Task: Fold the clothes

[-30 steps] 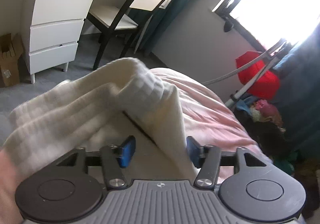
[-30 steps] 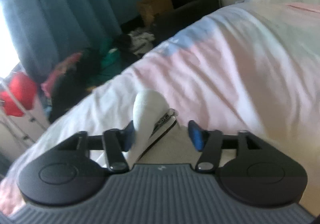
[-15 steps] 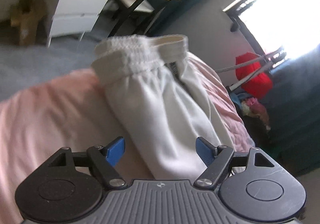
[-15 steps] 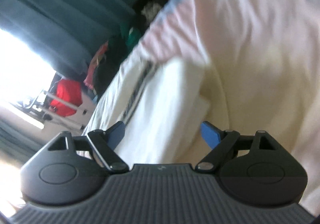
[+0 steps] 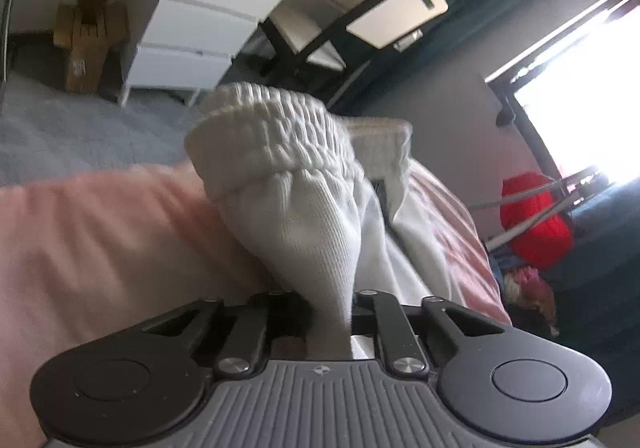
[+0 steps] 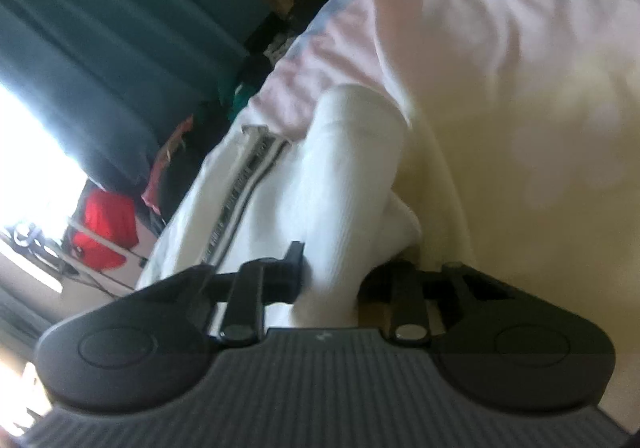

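A white knit garment [image 5: 304, 216] with a ribbed elastic band [image 5: 276, 128] lies on the pink bed [image 5: 100, 240]. My left gripper [image 5: 330, 312] is shut on a pinch of its cloth, which rises between the jaws. In the right wrist view the same white garment [image 6: 344, 184], with a dark striped trim [image 6: 240, 188], lies on the bed [image 6: 500, 48]. My right gripper [image 6: 330, 284] is shut on a fold of it. The blue pads are hidden by cloth in both views.
A white drawer unit [image 5: 200, 32], a desk and a black-and-white chair [image 5: 360, 24] stand beyond the bed's far edge, with a cardboard box [image 5: 84, 40] on grey carpet. A bright window [image 5: 580, 80], a red bag [image 5: 536, 224] on a rack, dark curtains [image 6: 100, 28] and piled clothes sit beside the bed.
Both grippers were open half a second ago over the garment; now both have closed on its cloth. The left view has tilted and moved closer to the ribbed band.
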`<control>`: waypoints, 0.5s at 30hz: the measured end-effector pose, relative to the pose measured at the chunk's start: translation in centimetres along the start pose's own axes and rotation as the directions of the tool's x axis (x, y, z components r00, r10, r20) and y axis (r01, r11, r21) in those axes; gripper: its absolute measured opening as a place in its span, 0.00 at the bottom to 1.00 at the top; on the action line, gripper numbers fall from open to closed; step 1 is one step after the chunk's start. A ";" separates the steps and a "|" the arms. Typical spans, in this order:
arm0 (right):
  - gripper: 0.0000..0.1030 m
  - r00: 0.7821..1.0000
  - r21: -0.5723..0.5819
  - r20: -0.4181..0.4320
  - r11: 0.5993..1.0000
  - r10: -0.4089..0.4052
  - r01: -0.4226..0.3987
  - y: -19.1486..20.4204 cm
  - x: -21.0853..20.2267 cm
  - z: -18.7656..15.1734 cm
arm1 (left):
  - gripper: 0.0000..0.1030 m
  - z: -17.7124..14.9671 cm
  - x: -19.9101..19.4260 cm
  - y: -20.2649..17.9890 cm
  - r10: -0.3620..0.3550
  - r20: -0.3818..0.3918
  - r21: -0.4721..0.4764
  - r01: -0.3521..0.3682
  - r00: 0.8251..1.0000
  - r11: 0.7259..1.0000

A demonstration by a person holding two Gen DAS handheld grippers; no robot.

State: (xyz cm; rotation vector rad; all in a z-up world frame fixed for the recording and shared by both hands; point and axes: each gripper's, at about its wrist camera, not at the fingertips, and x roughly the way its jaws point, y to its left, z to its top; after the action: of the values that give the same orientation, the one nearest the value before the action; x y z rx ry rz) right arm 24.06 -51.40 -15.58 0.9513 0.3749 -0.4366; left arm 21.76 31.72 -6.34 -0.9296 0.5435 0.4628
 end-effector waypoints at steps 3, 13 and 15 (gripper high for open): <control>0.13 1.000 -0.032 0.020 0.999 0.016 -0.015 0.7 -2.0 0.6 | 0.10 1.0 -1.8 -1.3 -0.030 0.045 0.035 0.028 0.999 0.999; 0.12 0.999 0.038 0.022 0.999 0.033 -0.034 -2.2 -11.1 1.5 | 0.10 2.6 -11.1 -1.3 -0.059 0.032 0.096 0.056 0.998 0.994; 0.12 0.999 0.054 0.018 0.998 0.033 -0.034 -3.0 -13.0 1.6 | 0.10 2.8 -13.1 -0.2 -0.052 -0.005 0.098 0.052 0.999 0.994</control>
State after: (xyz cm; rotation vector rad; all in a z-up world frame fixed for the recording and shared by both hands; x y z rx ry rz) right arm 11.64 -51.72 -10.42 1.0042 0.3323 -0.4264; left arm 12.39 32.11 3.24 -0.8488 0.5381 0.3848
